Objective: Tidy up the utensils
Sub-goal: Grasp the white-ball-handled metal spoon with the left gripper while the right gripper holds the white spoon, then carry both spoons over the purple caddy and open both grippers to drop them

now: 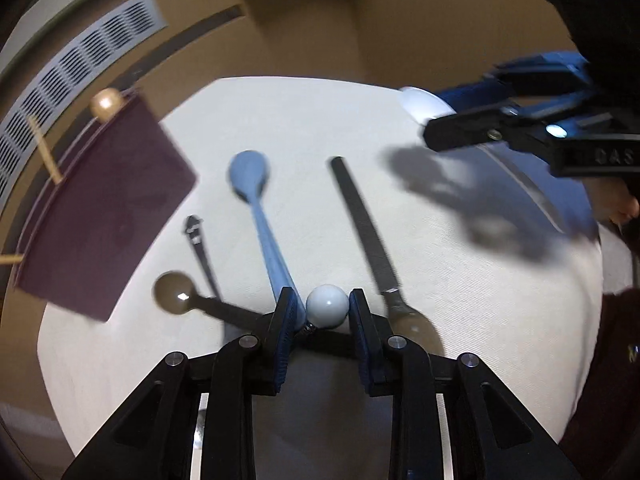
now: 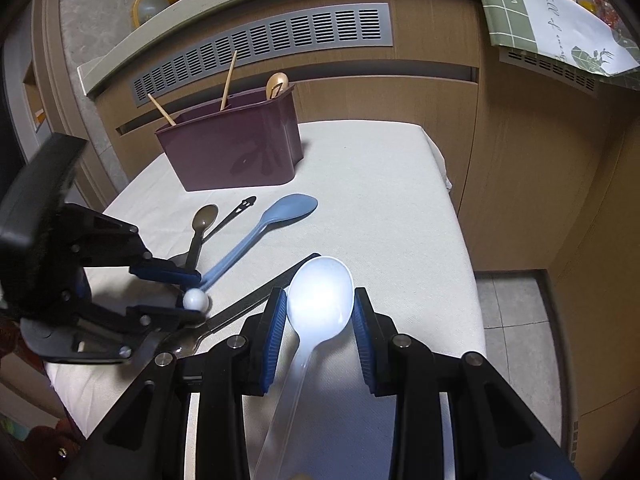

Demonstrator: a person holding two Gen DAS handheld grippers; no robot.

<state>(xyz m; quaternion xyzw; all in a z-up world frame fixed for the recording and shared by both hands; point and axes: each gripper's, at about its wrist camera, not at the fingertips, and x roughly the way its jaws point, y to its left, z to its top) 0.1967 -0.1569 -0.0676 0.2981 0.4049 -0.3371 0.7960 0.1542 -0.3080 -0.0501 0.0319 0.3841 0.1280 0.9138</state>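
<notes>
Two chopsticks (image 2: 229,80) and a spoon (image 2: 277,82) sit in the holder (image 2: 228,152); four utensils lie loose on the counter (image 2: 380,200), the left gripper (image 1: 327,308) clenched on a white ball (image 1: 327,306), the right gripper (image 2: 320,312) grasping a white spoon (image 2: 320,300).

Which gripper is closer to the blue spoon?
Left. The left gripper sits right at the blue spoon handle's end, around a white ball. The right gripper is farther away, around a white spoon.

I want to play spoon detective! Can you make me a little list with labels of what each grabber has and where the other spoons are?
left gripper: around a white ball-tipped utensil
right gripper: white plastic spoon between its fingers
on the table: blue spoon, brown spoon, black-handled spoon
maroon holder: wooden chopsticks and a wooden spoon inside
</notes>
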